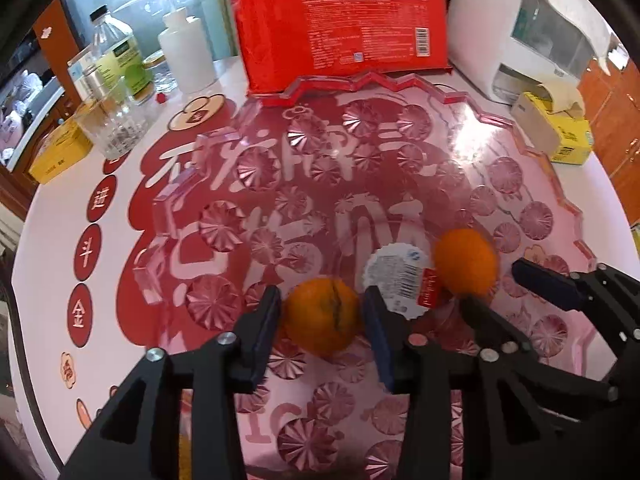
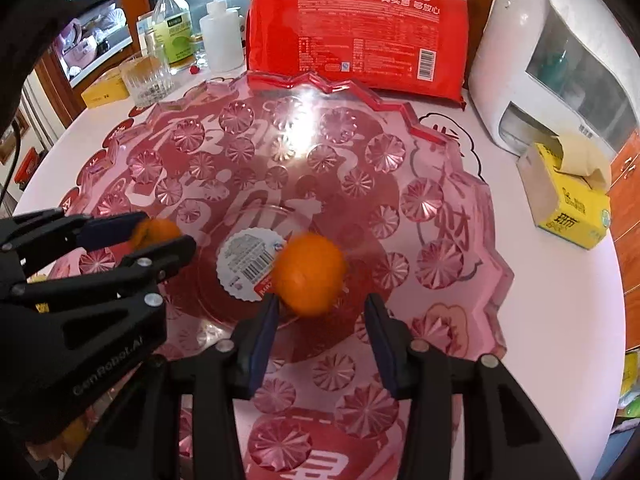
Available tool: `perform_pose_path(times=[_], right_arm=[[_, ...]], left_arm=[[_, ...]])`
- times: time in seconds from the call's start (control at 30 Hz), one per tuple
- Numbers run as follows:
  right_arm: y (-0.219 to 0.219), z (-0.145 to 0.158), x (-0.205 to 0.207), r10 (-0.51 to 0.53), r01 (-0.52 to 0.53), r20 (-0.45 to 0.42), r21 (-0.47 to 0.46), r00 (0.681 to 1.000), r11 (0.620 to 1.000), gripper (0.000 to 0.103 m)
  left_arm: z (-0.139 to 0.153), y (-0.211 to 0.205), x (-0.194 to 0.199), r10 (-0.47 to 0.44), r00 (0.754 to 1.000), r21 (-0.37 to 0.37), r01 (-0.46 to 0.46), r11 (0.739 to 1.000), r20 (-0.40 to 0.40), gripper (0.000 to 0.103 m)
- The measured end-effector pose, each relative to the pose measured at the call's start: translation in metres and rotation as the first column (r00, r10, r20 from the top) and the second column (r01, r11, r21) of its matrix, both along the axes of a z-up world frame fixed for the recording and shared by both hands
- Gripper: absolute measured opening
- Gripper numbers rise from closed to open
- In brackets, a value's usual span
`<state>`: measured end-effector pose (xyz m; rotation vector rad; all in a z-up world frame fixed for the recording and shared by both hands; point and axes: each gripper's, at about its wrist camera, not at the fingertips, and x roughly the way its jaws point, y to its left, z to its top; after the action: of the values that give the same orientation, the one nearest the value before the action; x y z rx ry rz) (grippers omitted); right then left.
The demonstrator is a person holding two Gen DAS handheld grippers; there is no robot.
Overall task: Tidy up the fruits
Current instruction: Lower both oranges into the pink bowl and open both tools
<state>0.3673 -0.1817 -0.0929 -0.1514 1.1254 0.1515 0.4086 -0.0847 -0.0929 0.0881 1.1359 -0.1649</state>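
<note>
A large pink cut-glass fruit tray (image 1: 400, 92) (image 2: 460, 184) lies on the round table, with a white barcode sticker (image 1: 396, 276) (image 2: 246, 258) at its centre. My left gripper (image 1: 322, 312) (image 2: 158, 234) stands over the tray with an orange (image 1: 322, 314) (image 2: 154, 230) between its fingers, which touch or nearly touch its sides. A second orange (image 1: 466, 260) (image 2: 310, 274) lies in the tray beside the sticker. My right gripper (image 2: 320, 312) (image 1: 494, 280) is open, the second orange at its left fingertip.
Behind the tray stands a red pack of paper cups (image 1: 340, 20) (image 2: 360, 32). Bottles (image 1: 116, 52) and a glass (image 2: 146, 80) stand at back left. A white appliance (image 2: 552, 52) and a yellow box (image 1: 556, 128) (image 2: 568, 204) are at the right.
</note>
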Motion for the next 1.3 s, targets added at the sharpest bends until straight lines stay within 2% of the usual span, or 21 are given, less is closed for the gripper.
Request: perform_pose_path(times=[0.07, 0.13, 0.23, 0.33, 0.53, 0.77, 0.87, 1.07, 1.17, 1.3], right_arm=[[0.002, -0.001, -0.001, 0.009, -0.009, 0.004, -0.011, 1.0, 1.0, 0.047], [0.002, -0.002, -0.002, 0.009, -0.009, 0.008, -0.033, 1.0, 0.999, 0.049], [0.0, -0.001, -0.006, 0.011, -0.01, 0.025, -0.042, 1.0, 0.999, 0.049], [-0.004, 0.001, -0.007, 0.001, -0.001, 0.015, 0.002, 1.0, 1.0, 0.051], [-0.006, 0.004, -0.012, -0.008, 0.008, 0.021, 0.007, 1.0, 1.0, 0.053], [-0.011, 0.014, -0.015, -0.034, 0.034, 0.044, 0.015, 0.998, 0.999, 0.053], [-0.011, 0.019, -0.017, -0.038, 0.036, 0.05, 0.026, 0.998, 0.999, 0.053], [-0.011, 0.031, -0.022, -0.048, 0.045, 0.067, 0.034, 0.997, 0.998, 0.053], [-0.012, 0.041, -0.026, -0.052, 0.049, 0.083, 0.037, 0.995, 0.998, 0.053], [-0.015, 0.058, -0.032, -0.073, 0.068, 0.107, 0.047, 0.992, 0.997, 0.053]], left_arm=[[0.002, -0.003, -0.001, -0.015, 1.0, -0.005, 0.015, 1.0, 0.001, 0.061], [0.005, -0.005, -0.003, 0.006, 1.0, 0.041, -0.007, 0.999, 0.026, 0.082], [0.007, -0.002, -0.005, 0.01, 0.999, 0.039, -0.011, 0.999, 0.034, 0.091], [0.009, 0.003, -0.006, 0.017, 0.999, 0.013, -0.018, 1.0, 0.03, 0.092], [0.013, 0.003, -0.014, 0.024, 0.998, 0.01, -0.025, 1.0, 0.06, 0.092], [0.021, 0.008, -0.021, 0.04, 0.995, -0.072, -0.033, 0.997, 0.092, 0.092], [0.026, 0.009, -0.024, 0.044, 0.994, -0.083, -0.036, 0.996, 0.097, 0.092], [0.039, 0.013, -0.027, 0.06, 0.994, -0.054, -0.056, 0.997, 0.088, 0.092], [0.05, 0.016, -0.03, 0.076, 0.991, -0.027, -0.074, 0.997, 0.108, 0.092], [0.072, 0.024, -0.039, 0.081, 0.99, -0.051, -0.075, 0.996, 0.118, 0.092]])
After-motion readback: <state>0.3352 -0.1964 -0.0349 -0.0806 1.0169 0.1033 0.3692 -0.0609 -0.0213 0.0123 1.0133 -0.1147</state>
